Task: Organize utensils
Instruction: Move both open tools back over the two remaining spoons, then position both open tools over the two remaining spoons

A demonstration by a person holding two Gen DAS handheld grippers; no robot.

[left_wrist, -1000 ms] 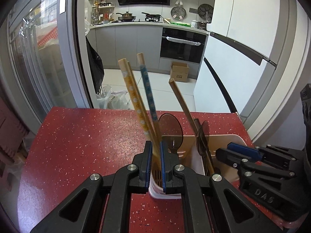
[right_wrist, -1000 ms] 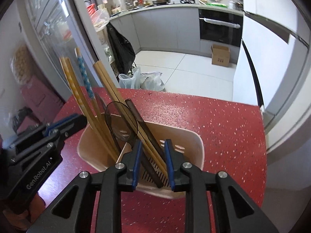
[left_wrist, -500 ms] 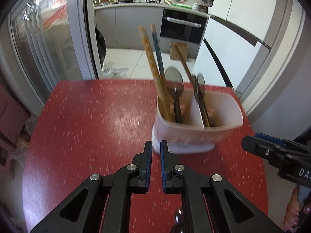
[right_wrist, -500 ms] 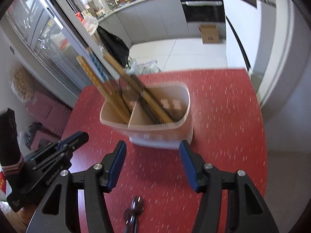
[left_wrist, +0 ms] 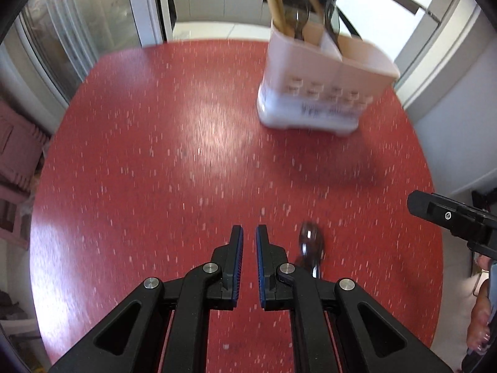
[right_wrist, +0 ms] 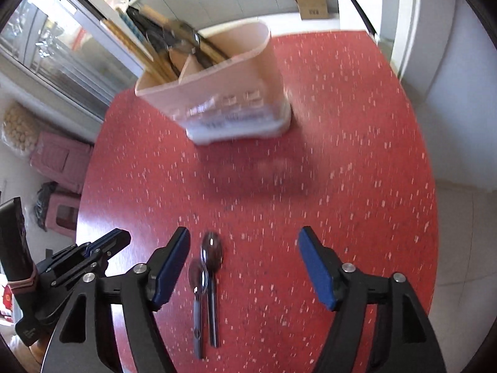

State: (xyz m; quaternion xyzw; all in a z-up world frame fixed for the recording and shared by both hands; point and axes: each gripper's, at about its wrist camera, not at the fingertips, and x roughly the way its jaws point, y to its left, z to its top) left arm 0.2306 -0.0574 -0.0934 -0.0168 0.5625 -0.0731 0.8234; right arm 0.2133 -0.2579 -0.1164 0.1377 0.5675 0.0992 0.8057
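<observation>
Two dark spoons [right_wrist: 206,283] lie side by side on the red table [right_wrist: 357,161], handles pointing back toward the cameras; they sit just inside the left finger of the wide, empty right tongs [right_wrist: 243,264], which look nearer; the left tongs [left_wrist: 249,259] are narrow, holding nothing; the utensil caddy [right_wrist: 223,93] stands well beyond.

Loads of red tabletop [right_wrist: 357,155] sitting open; only the utensil holder [right_wrist: 230,93] and two spoons [right_wrist: 208,279] are blocking anything.
</observation>
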